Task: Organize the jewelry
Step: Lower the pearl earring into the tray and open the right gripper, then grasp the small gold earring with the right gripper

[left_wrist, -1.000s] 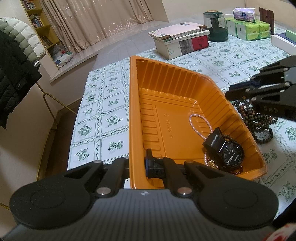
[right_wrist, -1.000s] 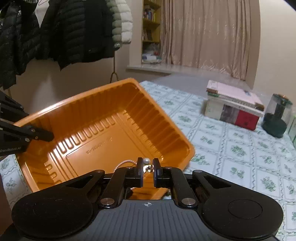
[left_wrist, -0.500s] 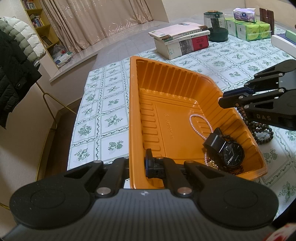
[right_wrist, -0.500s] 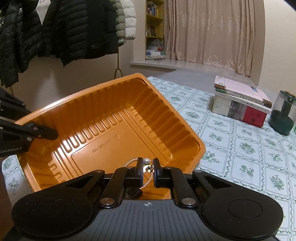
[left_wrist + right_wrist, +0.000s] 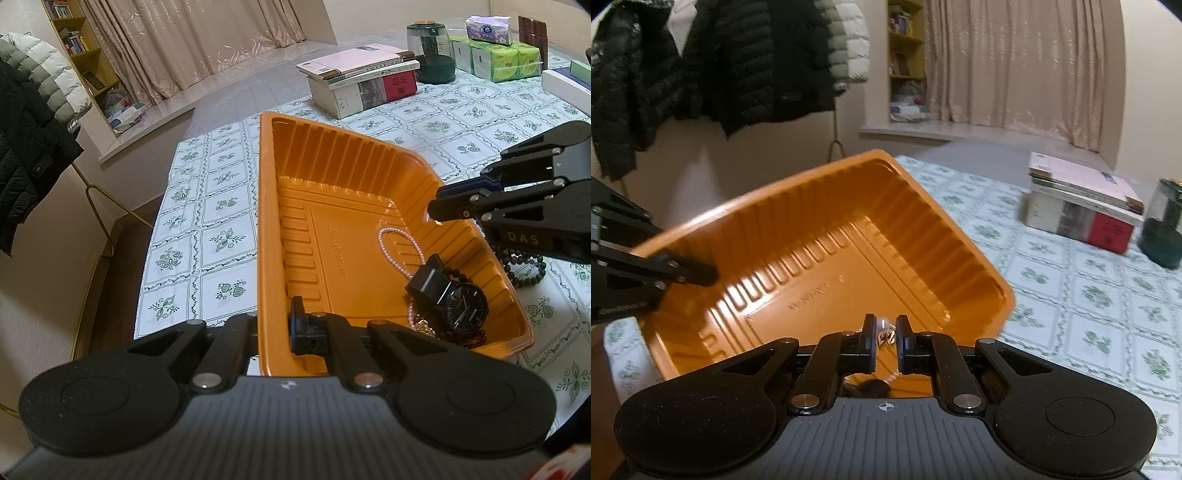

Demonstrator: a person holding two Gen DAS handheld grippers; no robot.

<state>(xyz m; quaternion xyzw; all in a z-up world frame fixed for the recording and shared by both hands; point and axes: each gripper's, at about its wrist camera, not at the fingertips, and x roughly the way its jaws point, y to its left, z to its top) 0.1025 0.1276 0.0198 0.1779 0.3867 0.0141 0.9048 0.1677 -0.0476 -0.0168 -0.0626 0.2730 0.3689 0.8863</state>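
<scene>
An orange plastic tray [image 5: 332,206] lies on the patterned tablecloth. My left gripper [image 5: 275,328] is shut on the tray's near wall. In the tray lie a pink bead strand [image 5: 400,247], a black watch [image 5: 461,302] and a gold piece [image 5: 423,326]. My right gripper [image 5: 886,334] is shut on a small pearl jewelry piece [image 5: 885,330] above the tray's right side; it also shows in the left wrist view [image 5: 437,212]. The tray [image 5: 820,258] fills the right wrist view.
A dark bead necklace [image 5: 524,273] lies on the cloth right of the tray. A stack of books [image 5: 362,81], a green jar [image 5: 430,51] and tissue packs [image 5: 495,55] stand at the far side. Coats [image 5: 701,62] hang at the left.
My right gripper has moved left over the tray's right wall with the pearl piece still in it. The left gripper and tray have not moved.
</scene>
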